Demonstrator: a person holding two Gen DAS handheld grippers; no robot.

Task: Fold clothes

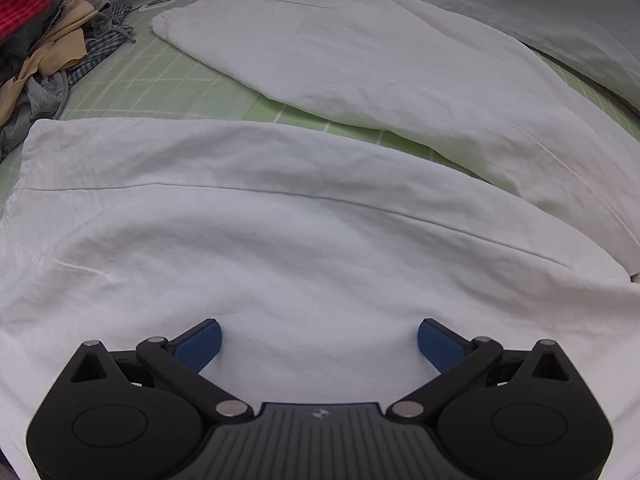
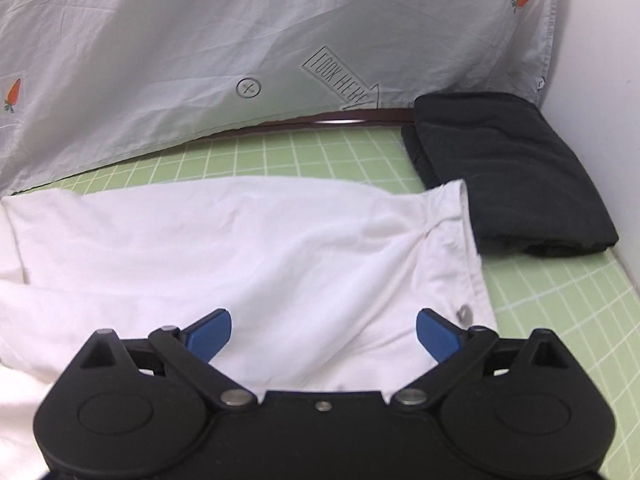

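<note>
A white shirt (image 1: 304, 248) lies spread on the green gridded mat (image 1: 160, 80). In the left wrist view one long sleeve (image 1: 360, 64) stretches across the far side. My left gripper (image 1: 319, 340) hovers over the shirt's body, its blue pads wide apart with only flat cloth beneath. In the right wrist view a white sleeve (image 2: 256, 248) ends in a buttoned cuff (image 2: 460, 248) at the right. My right gripper (image 2: 323, 330) stands open above this sleeve, nothing pinched between its pads.
A heap of mixed clothes (image 1: 44, 60) sits at the mat's far left. A folded black garment (image 2: 508, 176) lies at the right by a white wall (image 2: 600, 80). A pale printed sheet (image 2: 240, 40) hangs behind the mat (image 2: 560, 320).
</note>
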